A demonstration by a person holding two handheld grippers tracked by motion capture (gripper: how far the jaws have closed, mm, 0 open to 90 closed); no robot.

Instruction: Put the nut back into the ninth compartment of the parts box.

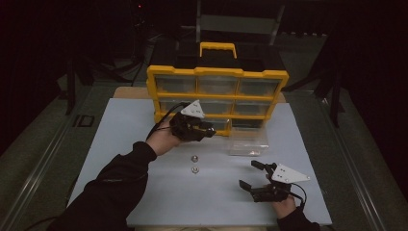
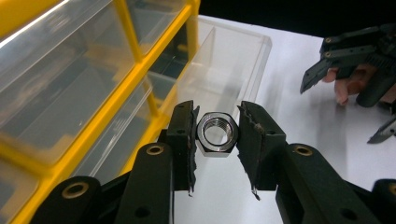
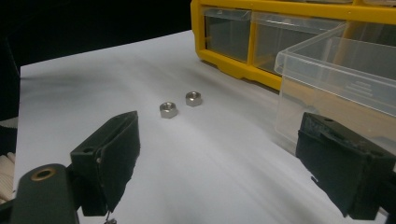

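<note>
Left gripper view puts you right on it: your left gripper [image 2: 217,140] has its jaws pinched on a steel hex nut [image 2: 216,134], held clear of the white table [image 2: 308,140], with the yellow drawer cabinet [image 2: 135,81] on the left and the pulled-out clear drawer [image 2: 229,60] just beyond the nut. So by my reckoning you're in the carry step, nut picked and heading for that drawer. Next move calls for bringing the nut over the drawer's open top, then easing the jaws apart so it drops inside, not onto the rim.

High view, moving right: two loose nuts [image 1: 195,163] lie near the middle of the table, well apart from the drawer, probably next in line. Your right gripper [image 1: 251,174] at the near right hangs with jaws spread wide, holding nothing.

Hard to say what the drawer already contains; its clear walls and the dim light give nothing away, and the cabinet's compartments are just as murky.
</note>
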